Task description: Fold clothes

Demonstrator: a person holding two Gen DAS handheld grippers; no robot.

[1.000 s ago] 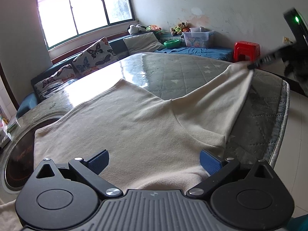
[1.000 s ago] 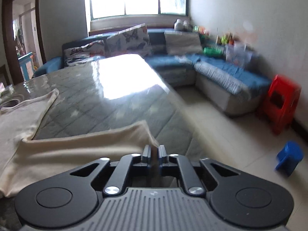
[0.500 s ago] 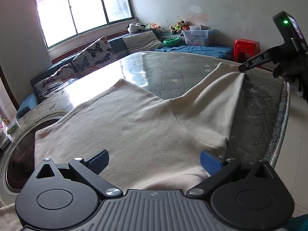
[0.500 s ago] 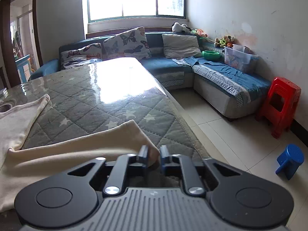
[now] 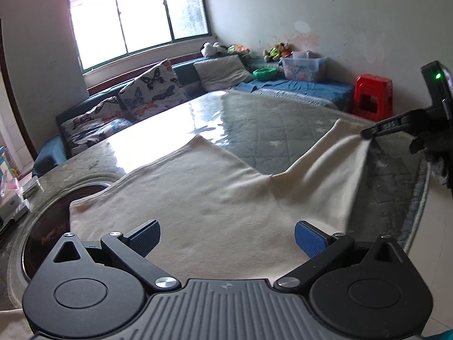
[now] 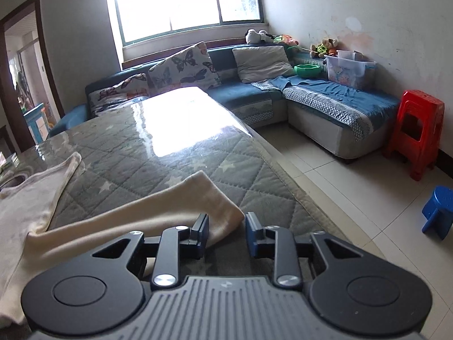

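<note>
Covering most of the table [image 5: 297, 130], a quilted grey top under clear film, the cream shirt [image 5: 215, 206] lies flat, its sleeve [image 6: 158, 212] stretched toward three o'clock in the left view. Beyond, at twelve o'clock, stands a blue sofa [image 6: 325, 99]; a red stool [image 6: 416, 130] sits at three. The left gripper [image 5: 225, 236] hangs wide open over the shirt, holding nothing. The right gripper [image 6: 226, 233] is partly open, the sleeve end between its fingers, ungripped.
</note>
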